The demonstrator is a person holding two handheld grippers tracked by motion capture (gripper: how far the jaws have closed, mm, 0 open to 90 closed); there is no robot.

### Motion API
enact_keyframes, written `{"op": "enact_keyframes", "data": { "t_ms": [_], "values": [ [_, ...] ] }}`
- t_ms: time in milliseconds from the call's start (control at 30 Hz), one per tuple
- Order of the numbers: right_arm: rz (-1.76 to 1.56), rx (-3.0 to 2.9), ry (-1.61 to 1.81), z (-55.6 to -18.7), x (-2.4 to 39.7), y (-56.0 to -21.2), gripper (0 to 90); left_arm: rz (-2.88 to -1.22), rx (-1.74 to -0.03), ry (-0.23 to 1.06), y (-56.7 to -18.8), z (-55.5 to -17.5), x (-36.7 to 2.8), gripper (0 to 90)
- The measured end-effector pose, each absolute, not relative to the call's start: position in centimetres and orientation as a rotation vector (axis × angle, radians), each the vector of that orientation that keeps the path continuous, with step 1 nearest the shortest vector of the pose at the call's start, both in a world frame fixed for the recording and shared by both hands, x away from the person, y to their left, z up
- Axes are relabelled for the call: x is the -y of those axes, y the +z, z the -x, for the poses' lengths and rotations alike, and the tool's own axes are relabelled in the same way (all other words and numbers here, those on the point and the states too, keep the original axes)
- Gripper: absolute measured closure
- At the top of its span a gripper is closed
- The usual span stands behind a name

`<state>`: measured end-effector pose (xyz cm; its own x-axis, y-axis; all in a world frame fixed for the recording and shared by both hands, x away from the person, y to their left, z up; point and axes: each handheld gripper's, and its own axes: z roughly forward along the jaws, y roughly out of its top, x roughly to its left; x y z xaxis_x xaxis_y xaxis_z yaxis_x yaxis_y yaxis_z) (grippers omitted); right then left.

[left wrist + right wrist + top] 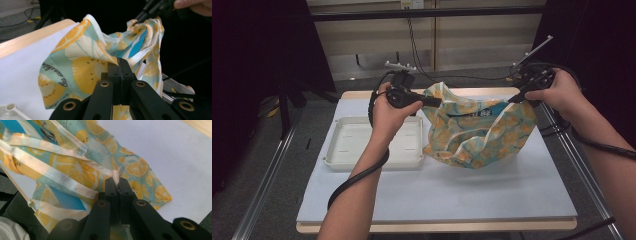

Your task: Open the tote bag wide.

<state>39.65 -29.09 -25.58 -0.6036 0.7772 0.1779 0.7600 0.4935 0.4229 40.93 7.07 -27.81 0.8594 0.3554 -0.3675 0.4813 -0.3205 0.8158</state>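
Note:
A fabric bag [477, 131] printed with orange slices on pale teal hangs stretched between my two grippers above the white table cover. My left gripper [435, 102] is shut on the bag's left rim, and in its own view the jaws [120, 62] pinch the cloth edge of the bag [82, 67]. My right gripper [515, 97] is shut on the right rim; in its view the jaws [117, 181] clamp a fold of the bag [75, 170] beside its pale straps. The bag's bottom rests on the table.
A white shallow tray [343, 147] lies on the table's left half, under my left forearm. The white cover [437, 195] spreads over the wooden table. Dark stands and cables rise behind the table, and metal rails run along both sides.

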Motion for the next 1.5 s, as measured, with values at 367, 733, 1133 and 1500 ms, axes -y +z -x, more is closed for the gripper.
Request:
{"op": "enact_keyframes", "data": {
  "t_ms": [367, 733, 1133, 1500],
  "values": [
    [-1.419, -2.660, 0.751, -39.2, 30.4, -26.0, 88.1, -1.911, -0.662, -0.124, -27.2, -41.7, -6.8, 90.0],
    [-1.414, -2.658, 0.736, -39.3, 30.5, -26.2, 88.2, -1.900, -0.735, -0.081, -28.3, -42.8, -6.3, 90.0],
    [-1.437, -2.642, 0.691, -39.0, 31.6, -27.1, 88.1, -1.953, -0.806, -0.101, -30.7, -43.2, -6.1, 78.5],
    [-1.457, -2.626, 0.712, -38.4, 32.2, -27.5, 87.9, -2.084, -0.802, -0.047, -32.5, -42.3, -6.4, 42.1]
  ]
}}
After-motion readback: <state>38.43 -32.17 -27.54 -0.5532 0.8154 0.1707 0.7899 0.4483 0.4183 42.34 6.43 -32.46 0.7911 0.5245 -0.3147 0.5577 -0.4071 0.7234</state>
